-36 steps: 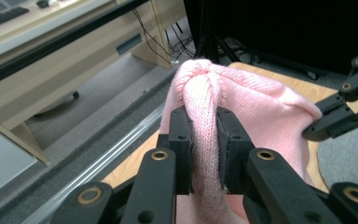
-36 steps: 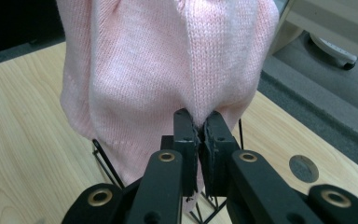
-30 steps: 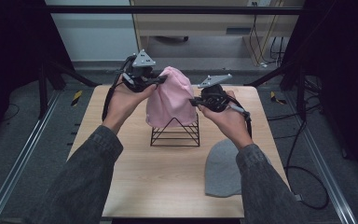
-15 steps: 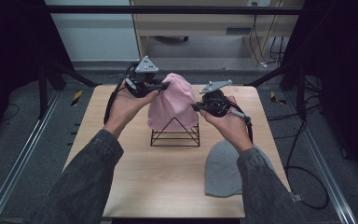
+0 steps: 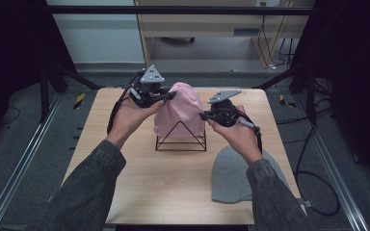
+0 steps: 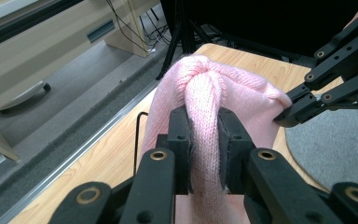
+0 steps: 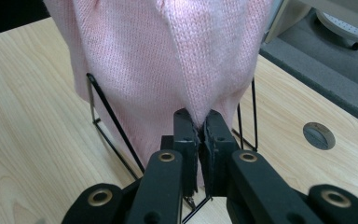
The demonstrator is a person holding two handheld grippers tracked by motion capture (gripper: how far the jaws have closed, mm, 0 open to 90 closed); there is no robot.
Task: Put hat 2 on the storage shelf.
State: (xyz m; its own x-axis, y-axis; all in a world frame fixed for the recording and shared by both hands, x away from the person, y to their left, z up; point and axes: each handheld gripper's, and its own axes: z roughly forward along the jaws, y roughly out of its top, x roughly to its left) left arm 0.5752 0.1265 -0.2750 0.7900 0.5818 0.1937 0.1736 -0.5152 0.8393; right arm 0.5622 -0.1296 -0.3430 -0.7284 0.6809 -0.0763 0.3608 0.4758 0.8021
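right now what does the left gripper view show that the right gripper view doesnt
Left gripper view alone: the flat grey knitted hat lying on the table, and the right gripper, its fingers pinching the far edge of the pink knitted hat.

Right gripper view alone: a round grey cap set in the light wooden tabletop, and the right gripper's own fingers shut on a thin pink fold.

Both: the pink hat draped over the black wire pyramid stand, and the left gripper clamped on a thick bunch of it.

The high view looks down from above the counter's near edge; both gripper views closely share the pink knitted hat.
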